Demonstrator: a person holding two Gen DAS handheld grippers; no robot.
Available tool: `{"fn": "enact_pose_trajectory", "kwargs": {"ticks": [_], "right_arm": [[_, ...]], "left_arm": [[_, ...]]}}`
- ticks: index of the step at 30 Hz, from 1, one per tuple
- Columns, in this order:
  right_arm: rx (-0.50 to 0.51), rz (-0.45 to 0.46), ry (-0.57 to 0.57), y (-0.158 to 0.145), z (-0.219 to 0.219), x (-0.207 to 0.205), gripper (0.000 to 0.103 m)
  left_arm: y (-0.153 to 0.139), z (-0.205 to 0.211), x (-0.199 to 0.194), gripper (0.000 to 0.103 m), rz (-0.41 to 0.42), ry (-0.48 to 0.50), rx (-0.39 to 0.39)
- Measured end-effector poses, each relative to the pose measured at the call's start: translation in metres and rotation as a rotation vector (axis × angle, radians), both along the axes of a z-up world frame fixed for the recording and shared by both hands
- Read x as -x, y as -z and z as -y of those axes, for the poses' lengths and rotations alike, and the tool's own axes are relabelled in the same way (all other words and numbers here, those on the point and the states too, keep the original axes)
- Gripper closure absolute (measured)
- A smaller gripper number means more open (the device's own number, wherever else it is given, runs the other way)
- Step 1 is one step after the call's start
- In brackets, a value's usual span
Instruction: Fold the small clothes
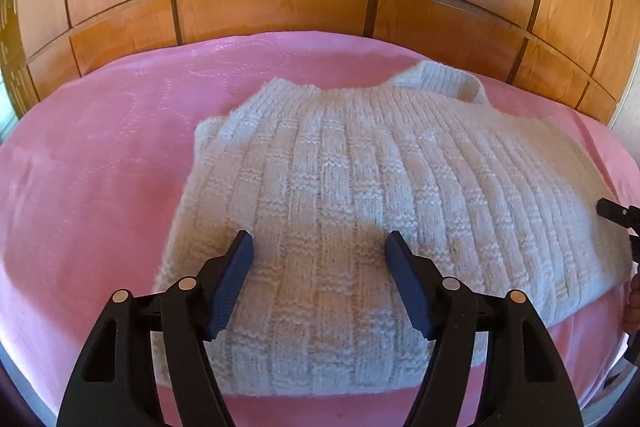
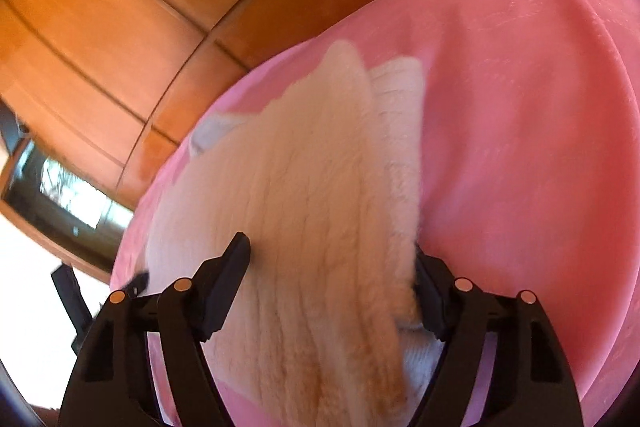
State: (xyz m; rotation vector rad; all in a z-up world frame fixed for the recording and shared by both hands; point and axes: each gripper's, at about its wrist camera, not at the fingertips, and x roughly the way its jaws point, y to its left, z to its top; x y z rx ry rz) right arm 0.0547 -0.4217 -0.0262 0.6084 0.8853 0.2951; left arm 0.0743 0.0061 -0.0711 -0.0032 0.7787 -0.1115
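A cream knitted sweater (image 1: 360, 195) lies flat on a pink bedspread (image 1: 100, 167), its collar at the far end. My left gripper (image 1: 320, 247) is open, its fingers spread just above the sweater's near hem, holding nothing. In the right wrist view the sweater (image 2: 312, 195) looks blurred. My right gripper (image 2: 332, 255) is open with its jaws spread wide over the sweater's edge; cloth covers the tip of the right finger (image 2: 432, 291). A tip of the right gripper (image 1: 616, 213) shows at the right edge of the left wrist view.
A wooden panelled wardrobe (image 1: 280, 7) stands close behind the bed. The pink bedspread (image 2: 520, 107) stretches bare to the left of the sweater and beyond it. A dark window or screen (image 2: 60, 199) is at the left in the right wrist view.
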Motion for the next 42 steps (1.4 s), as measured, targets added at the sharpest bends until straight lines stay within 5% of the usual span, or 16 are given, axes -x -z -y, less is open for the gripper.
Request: {"fn": "enact_pose_trajectory", "kwargs": {"ticks": [2,10,26,32,36,42], "right_arm": [[0.010,-0.007,-0.018,0.000,-0.006,-0.001,0.029],[0.061,-0.034,-0.028,0.002,-0.018,-0.002,0.064],[0.030,-0.064,-0.029,0.003,-0.018,-0.004,0.053],[0.068,-0.062,-0.033,0.001,-0.025,-0.005,0.062],[0.068,-0.064,-0.047,-0.005,-0.029,-0.004,0.073],[0.088,-0.021,-0.069,-0.033,-0.048,-0.002,0.076]], "left_arm": [[0.000,0.001,0.000,0.035,0.000,0.001,0.001],[0.001,0.001,0.000,0.035,0.000,0.007,-0.007],[-0.012,-0.011,0.009,0.033,0.051,0.001,0.062],[-0.006,0.017,-0.001,0.033,-0.022,0.159,0.082],[0.011,0.032,-0.011,0.033,-0.045,0.152,0.012],[0.003,0.020,-0.013,0.032,-0.064,0.144,0.105]]}}
